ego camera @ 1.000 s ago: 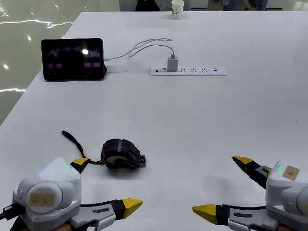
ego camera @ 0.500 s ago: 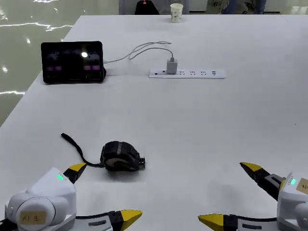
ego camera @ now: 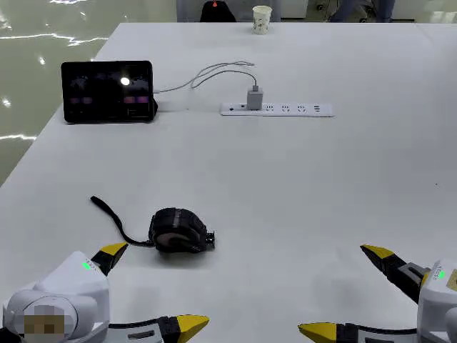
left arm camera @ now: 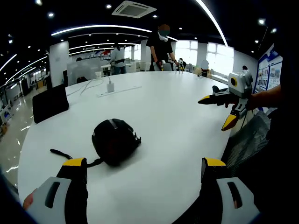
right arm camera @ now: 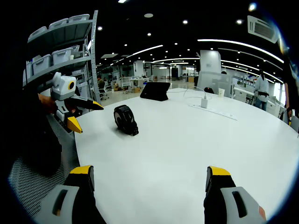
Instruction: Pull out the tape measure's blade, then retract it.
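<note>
Both my tongs wide, holding nothing: left gripper [ego camera: 148,286] nearest tape measure [ego camera: 178,230] to pin the case, right gripper [ego camera: 346,291] well apart.

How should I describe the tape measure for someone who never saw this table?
On the big white table, the tablet, power strip and paper cup sit far away. The tape measure lies alone near the front left, just beyond the left tongs: a round black case trailing a black strap.
</note>
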### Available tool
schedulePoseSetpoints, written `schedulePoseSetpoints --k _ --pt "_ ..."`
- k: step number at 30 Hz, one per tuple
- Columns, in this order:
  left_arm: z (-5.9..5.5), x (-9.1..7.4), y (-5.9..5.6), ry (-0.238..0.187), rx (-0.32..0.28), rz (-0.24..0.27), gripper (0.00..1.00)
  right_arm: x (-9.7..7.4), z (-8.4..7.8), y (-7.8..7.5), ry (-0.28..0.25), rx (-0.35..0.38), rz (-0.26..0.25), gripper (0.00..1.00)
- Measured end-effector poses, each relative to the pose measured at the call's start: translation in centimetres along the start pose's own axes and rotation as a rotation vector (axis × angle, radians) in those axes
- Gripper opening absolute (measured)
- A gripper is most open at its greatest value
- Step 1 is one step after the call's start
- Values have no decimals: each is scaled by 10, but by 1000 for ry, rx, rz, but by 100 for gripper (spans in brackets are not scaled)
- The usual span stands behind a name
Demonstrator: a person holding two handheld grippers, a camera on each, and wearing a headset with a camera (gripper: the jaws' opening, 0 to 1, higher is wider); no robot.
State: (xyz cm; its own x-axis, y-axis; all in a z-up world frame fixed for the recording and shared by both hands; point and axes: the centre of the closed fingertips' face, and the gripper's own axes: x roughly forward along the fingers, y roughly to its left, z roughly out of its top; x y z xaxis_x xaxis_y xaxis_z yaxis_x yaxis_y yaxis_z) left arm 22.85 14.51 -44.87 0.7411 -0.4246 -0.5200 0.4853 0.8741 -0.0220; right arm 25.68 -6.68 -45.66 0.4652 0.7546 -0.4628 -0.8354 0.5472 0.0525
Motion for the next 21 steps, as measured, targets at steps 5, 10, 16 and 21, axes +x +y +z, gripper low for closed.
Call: schedulePoseSetpoints --k 5,10,16,21 --pt "2 -2 0 -8 12 -1 99 -1 0 0 1 1 -3 99" --pt "1 -3 1 -9 10 -1 99 -2 2 0 -4 -2 -6 99" --pt "0 -4 0 -5 11 -4 98 -2 0 1 5 -2 2 99" --pt "1 -5 2 -5 6 -5 96 -2 -2 3 13 3 6 99"
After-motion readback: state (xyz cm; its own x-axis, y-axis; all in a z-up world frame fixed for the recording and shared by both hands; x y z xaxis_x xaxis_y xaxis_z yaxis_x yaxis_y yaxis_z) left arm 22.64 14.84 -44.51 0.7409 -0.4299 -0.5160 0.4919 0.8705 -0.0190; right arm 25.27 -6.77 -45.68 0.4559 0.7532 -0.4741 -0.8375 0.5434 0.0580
